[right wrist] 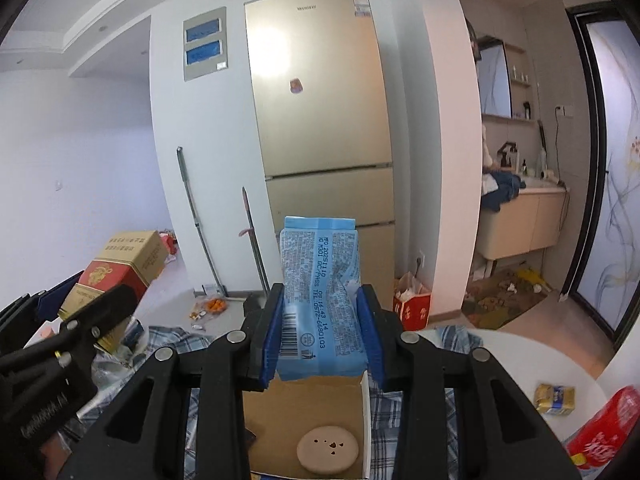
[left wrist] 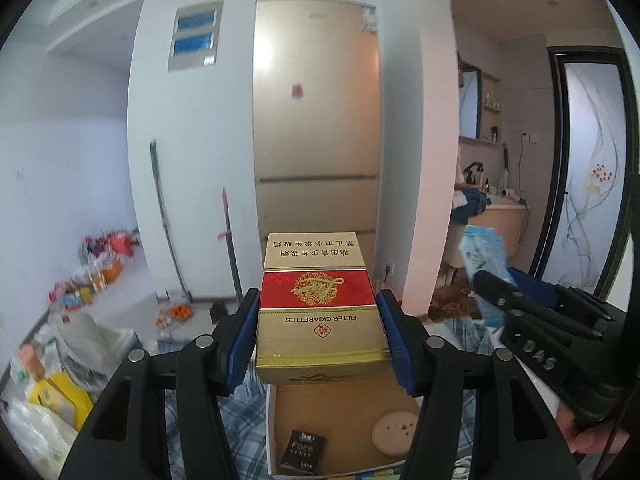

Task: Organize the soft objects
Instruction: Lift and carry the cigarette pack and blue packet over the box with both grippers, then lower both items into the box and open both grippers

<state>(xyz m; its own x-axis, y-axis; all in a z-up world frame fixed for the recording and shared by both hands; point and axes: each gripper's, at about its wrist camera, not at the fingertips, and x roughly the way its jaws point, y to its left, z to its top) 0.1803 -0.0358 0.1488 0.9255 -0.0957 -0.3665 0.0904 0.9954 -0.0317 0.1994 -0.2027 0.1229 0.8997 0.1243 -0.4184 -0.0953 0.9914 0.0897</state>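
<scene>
Both packs are carried high above the open cardboard box, presumably so they can be lowered into it from above. The left hand-held gripper is clamped on the gold and red cigarette carton, its blue pads pressed flat against the two long sides; a rigid box like that is judged to tolerate a squeeze across its width. "FILTER CIGARETTES" is read upside down on the gold band, with two lines of Chinese characters on the far end, also inverted, too small to be transcribed with confidence.

The right hand-held gripper is closed on the pale blue soft pack, which is visibly pinched and creased between the pads, standing upright with its sealed edge on top. On its back a barcode is seen, and sideways print: "MFG:20251110", "08:16:43 14", "QC/PASS", "TEL:0572-6680103".

Inside the box, below, a round beige disc with small holes is lying, and near it a small dark packet with lettering that cannot be read for certain. The box is resting on a blue plaid cloth. To the right, on the white counter, a yellow pack and a red pack are waiting. Behind, a gold fridge is standing; its brand mark is blurred.
</scene>
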